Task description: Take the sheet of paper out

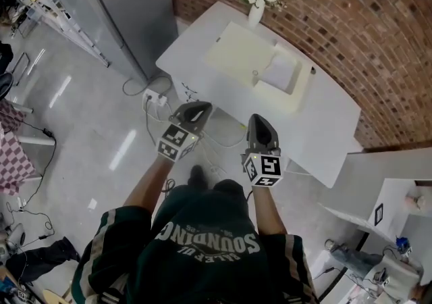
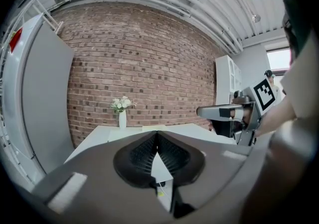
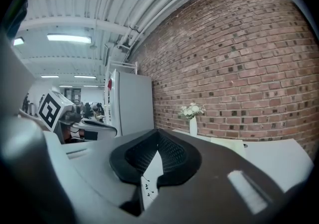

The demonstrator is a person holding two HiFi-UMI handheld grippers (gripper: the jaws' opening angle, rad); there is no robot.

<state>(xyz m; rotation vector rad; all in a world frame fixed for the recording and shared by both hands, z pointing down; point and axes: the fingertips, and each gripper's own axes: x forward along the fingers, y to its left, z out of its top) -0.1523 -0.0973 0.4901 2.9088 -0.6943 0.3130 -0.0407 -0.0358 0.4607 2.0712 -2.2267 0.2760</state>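
Note:
A white sheet of paper lies on a pale yellow folder on the white table by the brick wall. I hold both grippers side by side in front of the table's near edge, short of the folder. In the head view the left gripper and the right gripper point toward the table. Seen from its own camera, the left gripper has its jaws meeting at the tips with nothing between them. The right gripper looks the same, shut and empty.
A white vase of flowers stands at the table's far corner. A tall grey cabinet stands to the left. A power strip with cables lies on the floor below the table's edge. White furniture is at the right.

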